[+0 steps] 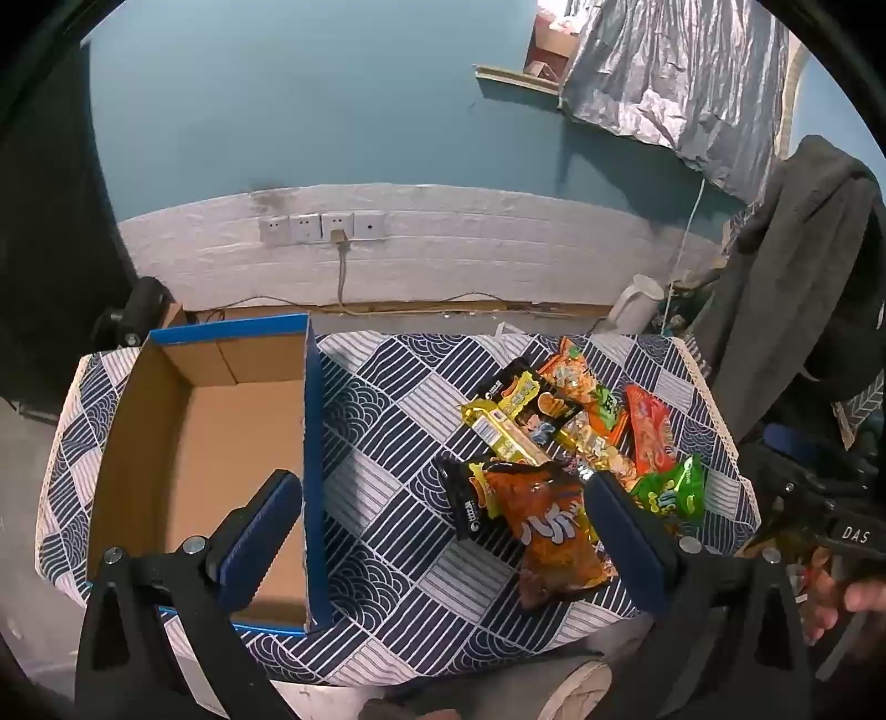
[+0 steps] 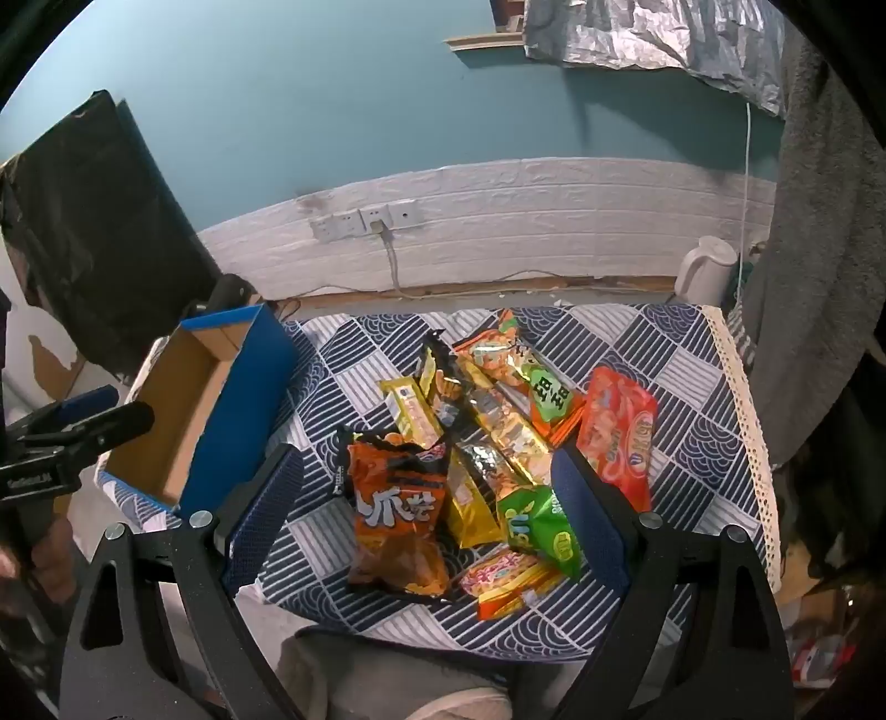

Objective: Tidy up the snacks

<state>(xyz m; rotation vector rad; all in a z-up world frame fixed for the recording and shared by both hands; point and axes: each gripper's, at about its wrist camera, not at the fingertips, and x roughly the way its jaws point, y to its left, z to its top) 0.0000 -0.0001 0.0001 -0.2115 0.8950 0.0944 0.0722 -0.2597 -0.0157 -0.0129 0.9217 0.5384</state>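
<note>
Left claw (image 1: 443, 531) spread wide above patterned tablecloth (image 1: 387, 443), cardboard box (image 1: 221, 443) left, snack packets (image 1: 576, 443) right

The small green crinkled snack bag (image 1: 673, 490) sits partly behind a blue jaw pad; the hanging silver foil sheet (image 2: 653, 39) is cut off by the top edge.

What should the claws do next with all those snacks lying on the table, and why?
Probably lower the right claw onto the orange bag and close on it. Both claws are open and hold nothing, the cardboard box has no snacks in it, and all the packets lie in a pile on the cloth. The orange bag lies nearest, on top at the pile's edge.
</note>
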